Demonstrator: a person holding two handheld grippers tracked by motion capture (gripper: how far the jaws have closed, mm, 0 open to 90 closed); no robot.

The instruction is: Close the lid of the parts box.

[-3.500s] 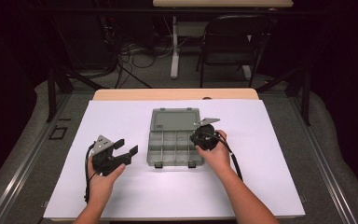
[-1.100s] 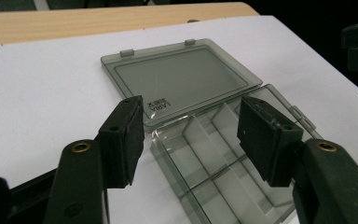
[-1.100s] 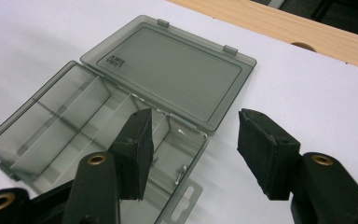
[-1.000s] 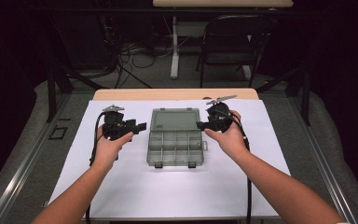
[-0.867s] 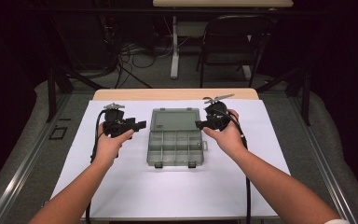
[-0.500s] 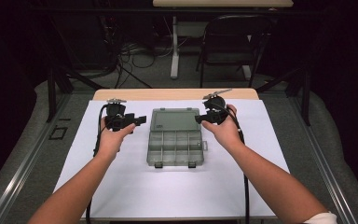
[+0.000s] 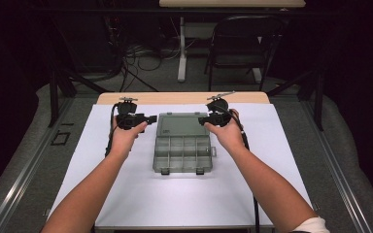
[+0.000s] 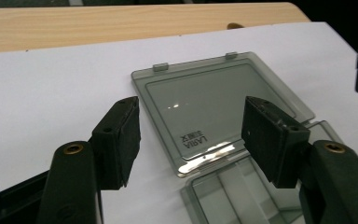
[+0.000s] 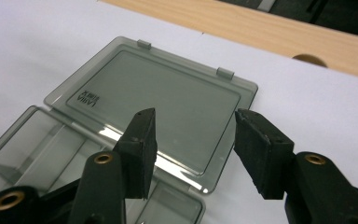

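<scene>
Left gripper (image 7: 151,118): black, two-jaw, held in the person's left hand (image 7: 125,137). Jaws spread apart, nothing between them. In the high view it hovers just beside the left edge of the box lid, jaws pointing toward the box. In the left gripper view its pads (image 8: 121,140) frame the lid from above, not touching it.

Right gripper (image 7: 202,120): black, two-jaw, held in the right hand (image 7: 228,133). Jaws likewise spread, released, gripping nothing. It sits at the lid's right edge, jaws pointing inward toward the left gripper. In the right gripper view the pads (image 9: 142,151) stand over the lid near the hinge line.

Object: smoke-grey translucent plastic compartment box (image 7: 182,153), lying open. Flat lid (image 7: 179,124) folded back on the counter, toward the far edge; tray half toward the person. Lid carries small dark printed lettering, "LARIA" (image 8: 193,141), with a smaller line beside it too fine to read; it appears upside down in both gripper views. Two small latch tabs on the lid's far edge (image 8: 161,67). Tray divided into rows of compartments by thin walls; compartments look empty.

Position: the box lies about midway between left and right edges of the white sheet covering the wooden counter (image 7: 291,160), nearer the far edge. Its long axis, open, runs from near edge to far edge.
</scene>
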